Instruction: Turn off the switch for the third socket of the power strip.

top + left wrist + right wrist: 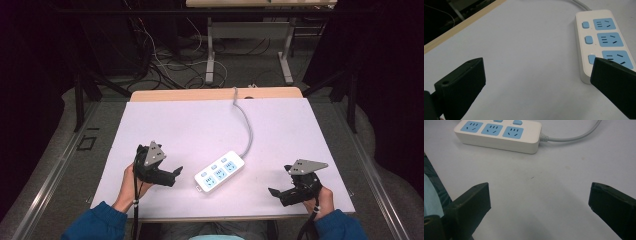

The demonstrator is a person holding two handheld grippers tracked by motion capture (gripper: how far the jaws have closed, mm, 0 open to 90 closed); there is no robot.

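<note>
The power strip (220,172) lies flat on the white tabletop (190,125) between the two tongs, its grey cord (246,125) running off toward the far edge. The left tongs (176,172) stand wide open just beside the strip's near end, pointing at it; in the left gripper view the right-hand jaw overlaps the corner by the nearest blue socket, though whether it touches the casing is hard to tell from this angle. The right tongs (274,191) are open too, holding nothing, and sit well apart from the strip on its other side, aimed back toward its long edge. This reads as the approach: nothing is gripped, and both hands are squaring up to the strip. The next move probably calls for the left tongs to ease forward so the jaws straddle the narrow end of the casing, then close on its flat sides. The right tongs would need to come nearer first, perhaps to steady the cord end or press one of the small blue switches (585,24).
</note>
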